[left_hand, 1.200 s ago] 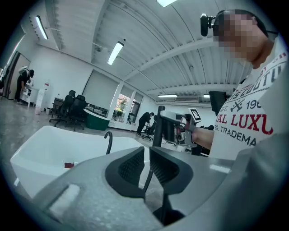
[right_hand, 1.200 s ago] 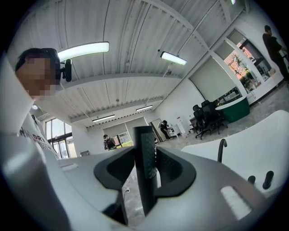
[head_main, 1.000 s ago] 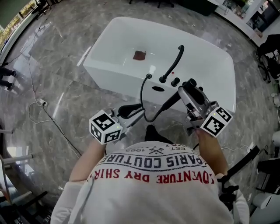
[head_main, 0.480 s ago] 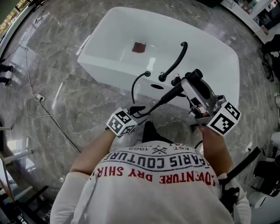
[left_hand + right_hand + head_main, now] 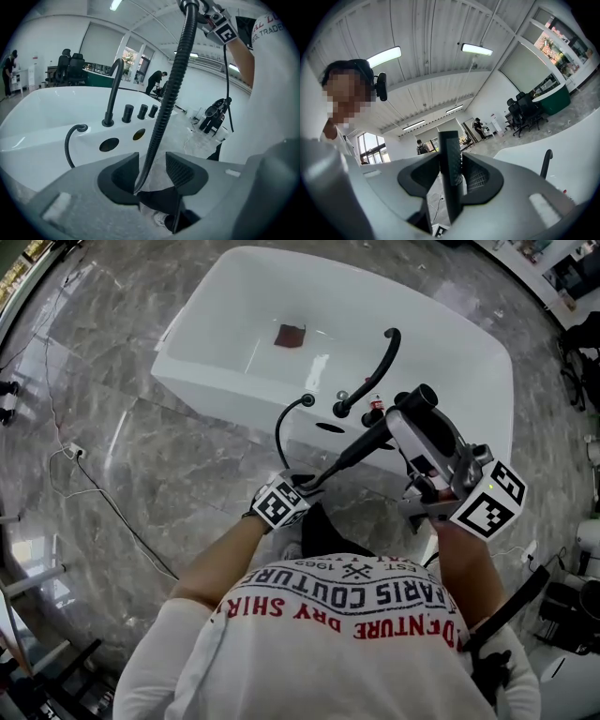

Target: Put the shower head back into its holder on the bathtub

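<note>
The right gripper has its jaws pressed against both sides of the shower head, a slim, straight black wand. The right gripper view shows the shower head standing upright between the ribbed pads, its surface finely dimpled and its top end cut flat. The wand is held in the air on the person's side of the bathtub, near the tap deck but clear of it. From its lower end a black hose curves in a loop to a fitting on the deck. The left gripper sits low on that loop. In the left gripper view its jaws stand partly apart with the corrugated, spiral-ribbed hose running between them, close against one jaw and with a gap to the other, so it is threaded through rather than pinched. The tub is glossy white with rounded corners and a broad, flat rim. On the deck stand a tall, arched matte-black faucet and a row of short cylindrical knobs, with a dark oval opening in front of them. The floor is polished grey stone with pale veins.
</note>
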